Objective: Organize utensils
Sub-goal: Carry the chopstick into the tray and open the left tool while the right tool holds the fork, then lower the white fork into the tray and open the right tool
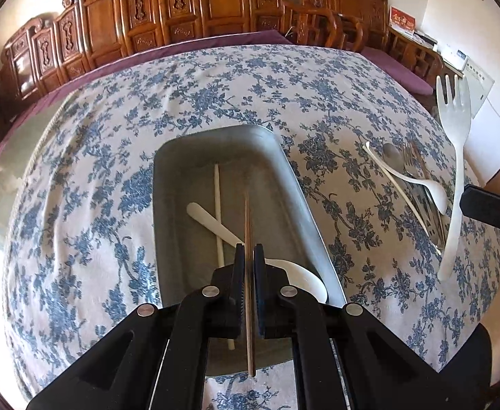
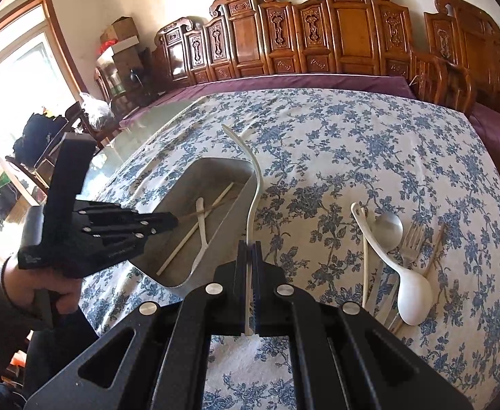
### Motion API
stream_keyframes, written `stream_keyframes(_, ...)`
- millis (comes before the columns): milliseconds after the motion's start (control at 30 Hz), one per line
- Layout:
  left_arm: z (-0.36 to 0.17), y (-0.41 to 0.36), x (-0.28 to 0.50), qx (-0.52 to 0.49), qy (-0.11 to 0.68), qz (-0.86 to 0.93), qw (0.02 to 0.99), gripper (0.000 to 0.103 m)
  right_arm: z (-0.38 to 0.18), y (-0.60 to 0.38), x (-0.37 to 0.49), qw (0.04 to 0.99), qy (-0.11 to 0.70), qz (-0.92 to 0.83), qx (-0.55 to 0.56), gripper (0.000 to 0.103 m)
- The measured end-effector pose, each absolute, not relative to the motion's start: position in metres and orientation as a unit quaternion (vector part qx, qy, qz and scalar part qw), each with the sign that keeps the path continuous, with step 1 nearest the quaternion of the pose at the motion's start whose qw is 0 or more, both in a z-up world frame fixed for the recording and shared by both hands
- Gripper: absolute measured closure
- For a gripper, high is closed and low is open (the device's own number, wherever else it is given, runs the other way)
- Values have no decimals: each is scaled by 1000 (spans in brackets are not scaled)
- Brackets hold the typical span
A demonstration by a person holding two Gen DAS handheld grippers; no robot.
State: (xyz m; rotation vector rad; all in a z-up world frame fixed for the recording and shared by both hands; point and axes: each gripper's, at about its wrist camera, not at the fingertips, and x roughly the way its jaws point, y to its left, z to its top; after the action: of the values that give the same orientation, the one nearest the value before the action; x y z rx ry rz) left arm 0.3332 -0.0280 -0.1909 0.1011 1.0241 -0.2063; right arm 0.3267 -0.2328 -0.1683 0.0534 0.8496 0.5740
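A grey metal tray [image 1: 294, 184] lies on the flowered tablecloth and holds a white spoon [image 1: 216, 222] and a white chopstick [image 1: 218, 212]. My left gripper [image 1: 249, 251] is shut on a brown wooden chopstick [image 1: 248, 218] and holds it over the tray's near end. My right gripper [image 2: 250, 249] is shut on the handle of a white plastic fork [image 2: 253, 184], held above the table just right of the tray [image 2: 195, 177]. The fork also shows in the left wrist view [image 1: 455, 157], tines up. The left gripper shows in the right wrist view [image 2: 171, 220].
A pile of utensils lies on the cloth to the right of the tray: a white spoon [image 2: 410, 290], a metal spoon [image 2: 390, 225], a metal fork [image 2: 414, 239] and chopsticks. Carved wooden chairs [image 2: 349, 27] line the far side of the table.
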Motion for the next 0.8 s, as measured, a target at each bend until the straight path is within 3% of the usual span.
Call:
stream_keyframes(467,-162,20,302,29,454,-87,886,81,-152,-170,343,862,400,309,17,99)
stream_keyframes(800,-154,67,286,19,445,-62,893,80,-176,-99,371,836,443,321,25,99)
